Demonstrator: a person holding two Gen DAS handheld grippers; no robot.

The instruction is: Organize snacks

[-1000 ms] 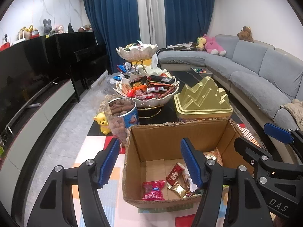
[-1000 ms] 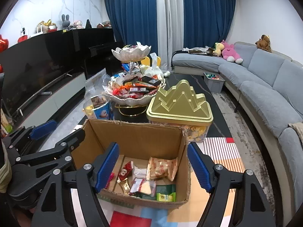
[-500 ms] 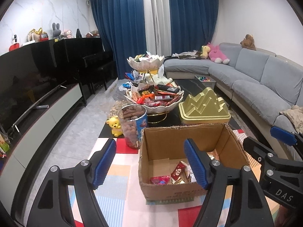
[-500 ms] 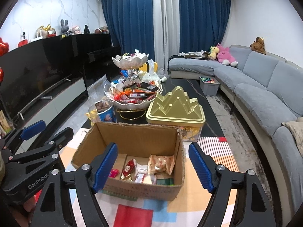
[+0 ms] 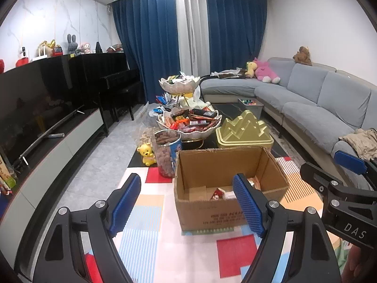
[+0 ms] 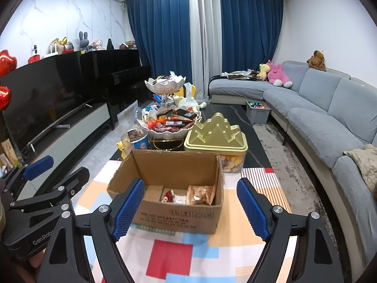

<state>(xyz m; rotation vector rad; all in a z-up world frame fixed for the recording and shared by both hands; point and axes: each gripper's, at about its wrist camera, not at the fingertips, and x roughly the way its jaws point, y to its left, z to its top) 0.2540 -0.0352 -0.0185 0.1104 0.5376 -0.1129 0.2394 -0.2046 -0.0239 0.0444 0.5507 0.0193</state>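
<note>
An open cardboard box (image 5: 212,212) (image 6: 179,214) stands on the colourful tablecloth (image 5: 150,224) and holds a few wrapped snacks (image 5: 216,192) (image 6: 200,194). My left gripper (image 5: 186,178) hovers in front of the box and a little to its left. Its jaws are opening and there is only air between the blue pads. My right gripper (image 6: 190,182) hangs open before the box's near wall and holds nothing. Behind the box stands a two-tier bowl stand (image 5: 190,122) (image 6: 169,122) piled with snacks.
A gold mountain-shaped tin (image 5: 245,129) (image 6: 216,132) sits behind the box at the right. A jar of nuts (image 5: 166,153) and a yellow bear toy (image 5: 147,156) stand at the back left. A grey sofa (image 5: 306,108) runs along the right, a television (image 5: 35,108) along the left.
Both grippers have drawn back and upward from the box, which now looks smaller and farther off. The left jaws stand wider than before.
</note>
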